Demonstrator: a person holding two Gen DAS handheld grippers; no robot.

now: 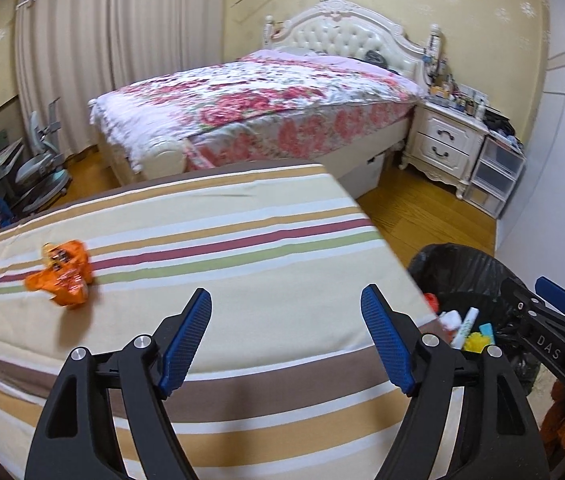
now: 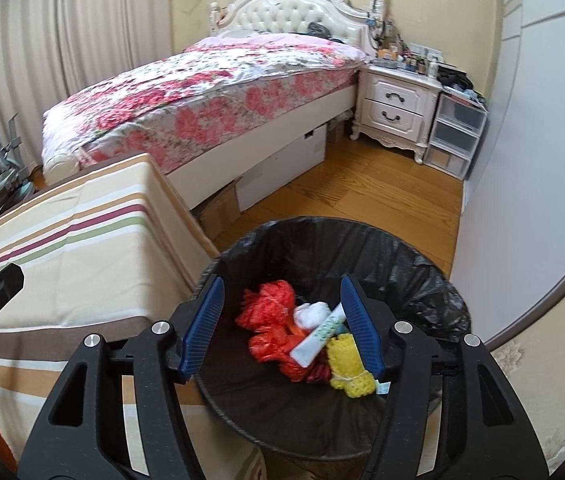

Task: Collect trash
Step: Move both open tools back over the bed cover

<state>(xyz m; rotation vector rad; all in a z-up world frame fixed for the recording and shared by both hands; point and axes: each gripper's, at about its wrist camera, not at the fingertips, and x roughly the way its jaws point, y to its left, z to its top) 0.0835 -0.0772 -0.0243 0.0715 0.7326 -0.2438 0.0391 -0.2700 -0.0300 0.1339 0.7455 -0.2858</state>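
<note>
Lying crumpled on the striped cloth (image 1: 242, 240) is an orange wrapper (image 1: 60, 274), glossy and creased, well left of the left gripper (image 1: 286, 340), whose blue ribbed jaws stand wide apart and empty. Over at the bin (image 2: 422, 280), black crinkly liner, the right gripper (image 2: 282, 324) hovers with jaws apart above red plastic (image 2: 266, 312), a white tube (image 2: 318, 336) and yellow netting (image 2: 348, 364).

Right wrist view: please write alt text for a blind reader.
The open right gripper hovers empty over a black-lined trash bin holding red netting, a white tube and yellow mesh. A striped table stands to its left.
</note>
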